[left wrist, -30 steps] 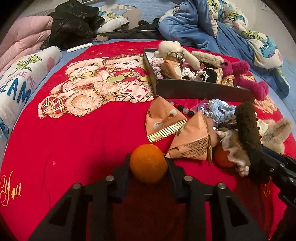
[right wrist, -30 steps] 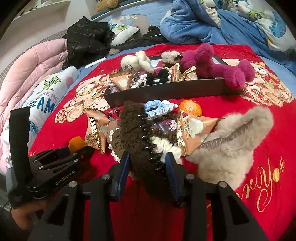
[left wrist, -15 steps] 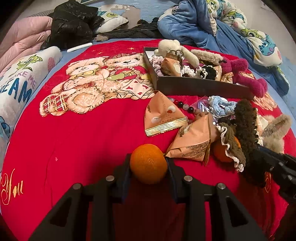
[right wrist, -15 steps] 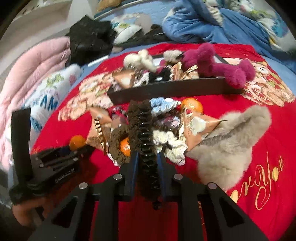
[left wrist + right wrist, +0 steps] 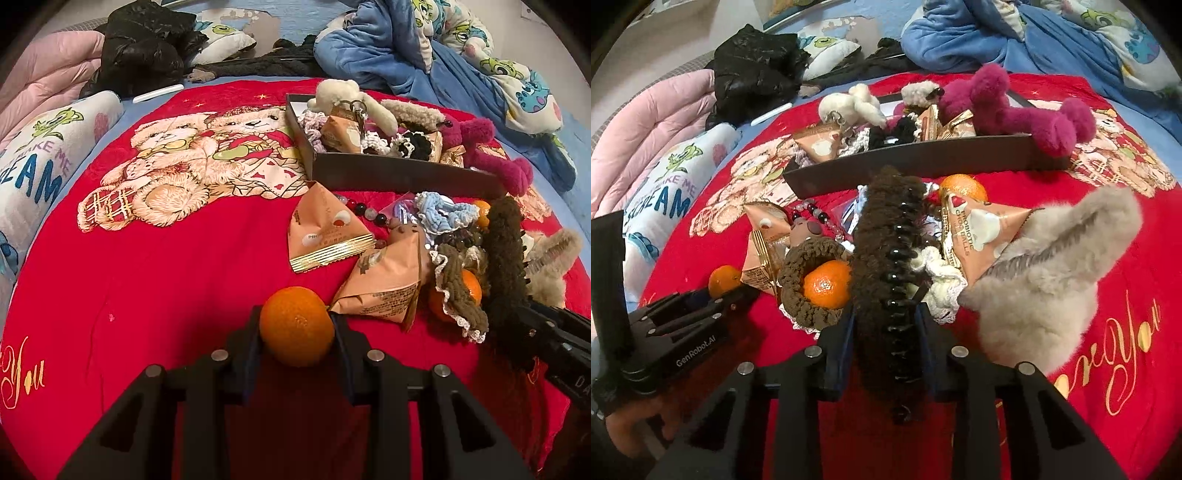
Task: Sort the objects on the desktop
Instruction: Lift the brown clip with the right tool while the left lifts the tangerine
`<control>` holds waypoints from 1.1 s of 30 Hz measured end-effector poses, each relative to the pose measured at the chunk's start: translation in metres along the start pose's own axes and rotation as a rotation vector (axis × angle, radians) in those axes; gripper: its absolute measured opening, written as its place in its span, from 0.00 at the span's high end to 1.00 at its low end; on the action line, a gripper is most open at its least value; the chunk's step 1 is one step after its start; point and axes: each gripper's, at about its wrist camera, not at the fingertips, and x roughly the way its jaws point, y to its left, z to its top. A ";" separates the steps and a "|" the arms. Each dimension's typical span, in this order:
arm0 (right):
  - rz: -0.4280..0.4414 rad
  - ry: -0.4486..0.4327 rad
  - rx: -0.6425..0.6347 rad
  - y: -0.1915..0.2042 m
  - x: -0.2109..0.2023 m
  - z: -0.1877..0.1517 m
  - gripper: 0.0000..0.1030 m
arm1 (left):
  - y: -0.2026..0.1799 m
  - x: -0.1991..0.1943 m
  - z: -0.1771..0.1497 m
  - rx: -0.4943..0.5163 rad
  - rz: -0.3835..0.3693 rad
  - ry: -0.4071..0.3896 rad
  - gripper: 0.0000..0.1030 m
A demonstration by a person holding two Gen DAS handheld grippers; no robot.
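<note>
Grippers are both holding now: right gripper [image 5: 884, 325] newly clamping the clip [image 5: 886, 266], left gripper [image 5: 297, 326] still gripping an orange [image 5: 296, 325], both ready for the box [image 5: 923, 158].

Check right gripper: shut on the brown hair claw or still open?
Shut. The right gripper has both fingers pressed against the sides of the brown fuzzy hair claw, with no gap visible on either side in the right wrist view.

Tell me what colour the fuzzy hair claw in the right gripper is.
Dark brown fuzz with black teeth; the hair claw shows best in the right wrist view.
</note>
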 end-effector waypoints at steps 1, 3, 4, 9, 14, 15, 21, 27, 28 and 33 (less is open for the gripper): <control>0.001 -0.005 0.004 0.000 -0.002 0.000 0.73 | 0.000 0.000 0.000 0.001 0.001 0.000 0.66; 0.001 -0.010 0.006 0.000 -0.005 0.001 0.73 | 0.000 -0.001 0.000 0.004 0.004 -0.001 0.66; 0.000 -0.011 0.005 0.000 -0.006 0.001 0.73 | 0.000 -0.001 0.000 0.006 0.005 -0.001 0.66; 0.003 -0.014 0.005 0.000 -0.010 0.000 0.73 | 0.000 -0.006 -0.001 0.006 -0.001 -0.004 0.66; 0.000 -0.025 0.009 0.000 -0.014 0.000 0.73 | 0.001 -0.007 -0.001 0.004 -0.003 -0.006 0.66; -0.003 -0.029 0.007 0.001 -0.015 0.000 0.73 | 0.001 -0.008 -0.001 0.004 -0.005 -0.008 0.66; -0.009 -0.053 0.007 0.001 -0.022 0.002 0.73 | 0.000 -0.014 -0.001 0.015 -0.001 -0.024 0.66; -0.008 -0.079 0.004 0.004 -0.034 0.002 0.73 | 0.002 -0.031 -0.001 0.014 0.002 -0.052 0.66; -0.007 -0.081 0.002 0.005 -0.035 0.002 0.73 | 0.002 -0.033 -0.001 0.010 0.001 -0.056 0.66; -0.005 -0.100 -0.004 0.011 -0.045 0.001 0.73 | 0.005 -0.051 0.001 -0.011 -0.004 -0.084 0.66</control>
